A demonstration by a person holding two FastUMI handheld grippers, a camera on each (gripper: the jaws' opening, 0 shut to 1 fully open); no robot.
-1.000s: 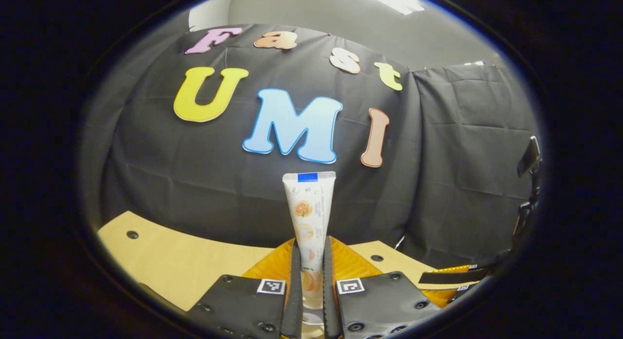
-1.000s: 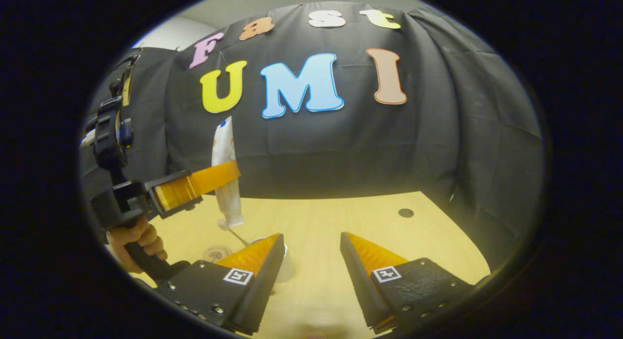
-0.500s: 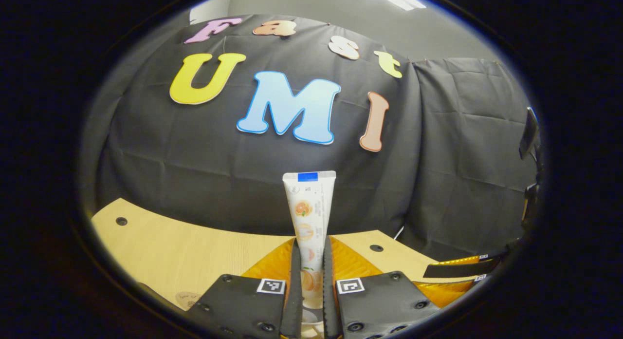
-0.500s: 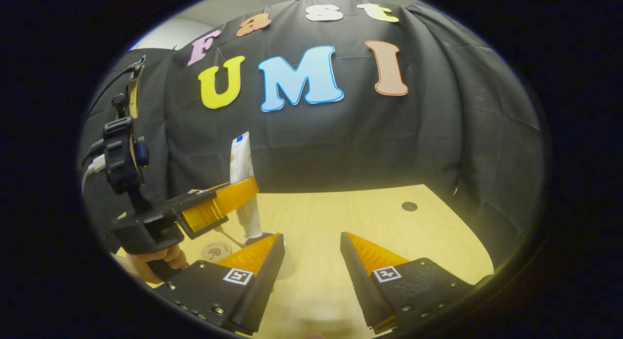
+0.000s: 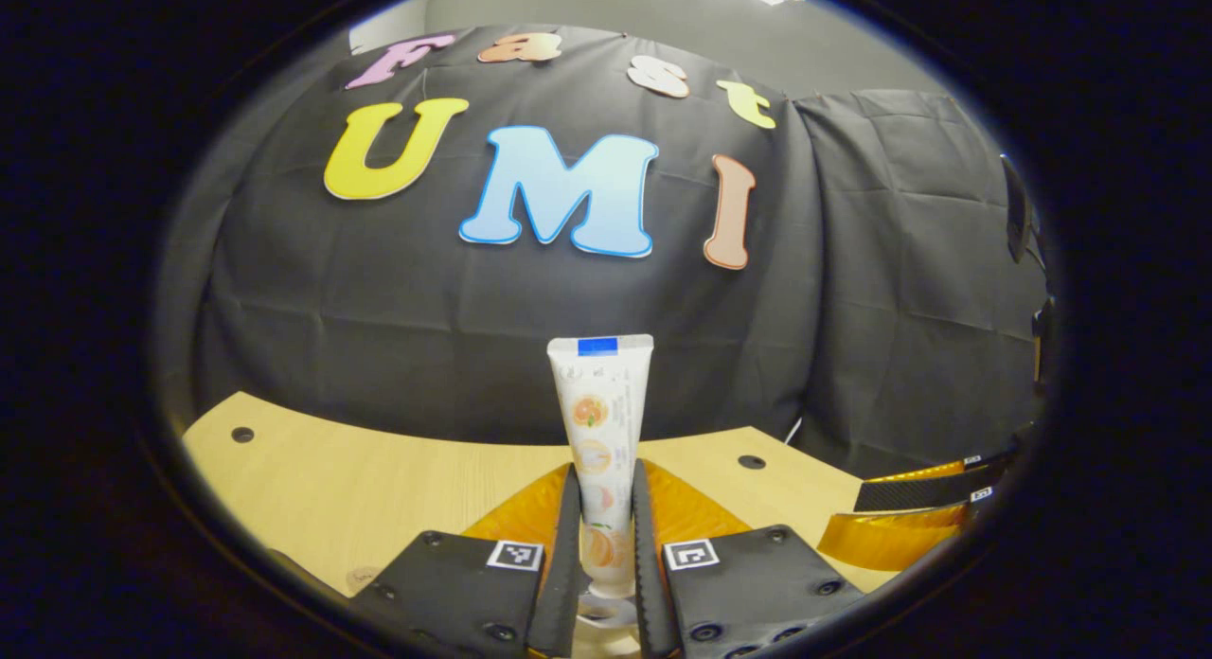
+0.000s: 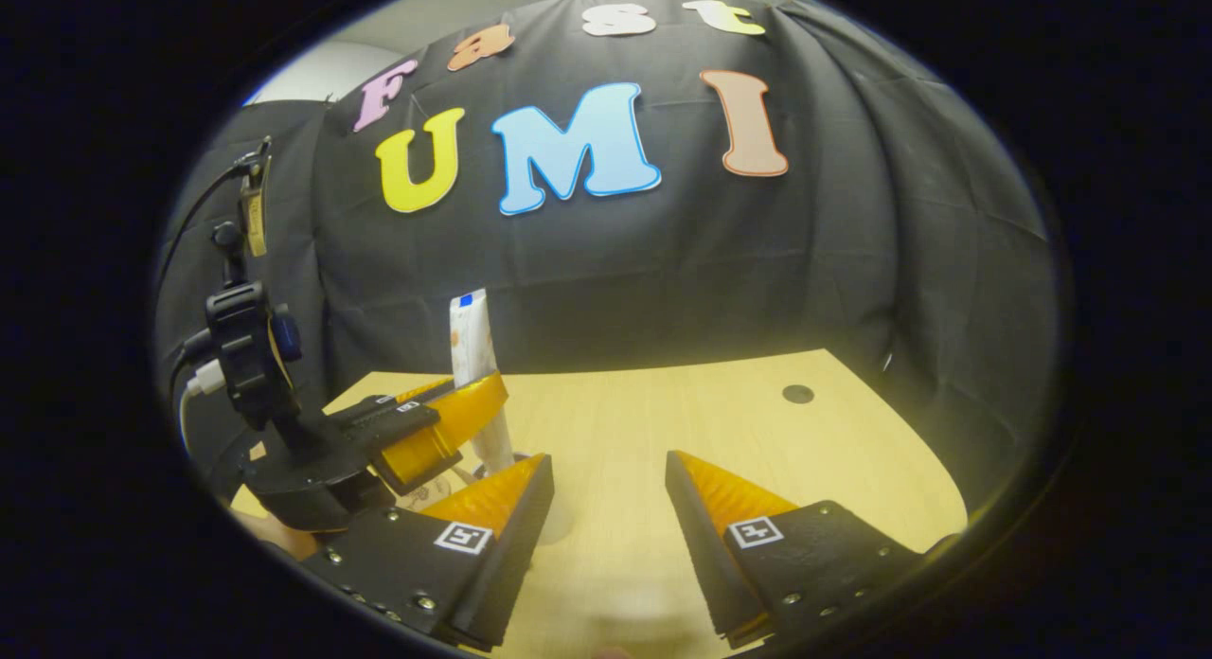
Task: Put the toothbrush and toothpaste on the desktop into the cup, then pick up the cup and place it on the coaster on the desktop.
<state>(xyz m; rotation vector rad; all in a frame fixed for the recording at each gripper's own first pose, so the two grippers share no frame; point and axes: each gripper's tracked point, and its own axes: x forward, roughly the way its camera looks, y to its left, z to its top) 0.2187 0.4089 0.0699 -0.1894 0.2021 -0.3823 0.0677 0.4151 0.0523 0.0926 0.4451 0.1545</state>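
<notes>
A white toothpaste tube [image 5: 601, 422] with orange fruit pictures stands upright, flat end up, and my left gripper [image 5: 603, 474] is shut on its lower half. Under its cap a bit of a white rim [image 5: 606, 610] shows. In the right gripper view, the left gripper [image 6: 445, 422] holds the toothpaste tube [image 6: 471, 332] just above a pale cup [image 6: 561, 522], which is mostly hidden behind my own left finger. A thin toothbrush handle [image 6: 464, 472] sticks out beside it. My right gripper [image 6: 606, 493] stands open low over the table, with nothing between its fingers.
The light wooden table [image 6: 757, 432] has a dark round hole [image 6: 797, 394] near the back right. A round coaster [image 6: 428, 493] peeks out under the left gripper. The right gripper's fingers [image 5: 909, 517] show at the right of the left gripper view.
The left gripper has come down and closer to the right gripper, lowering the upright toothpaste tube to the cup. The right gripper stays open and has barely moved.
</notes>
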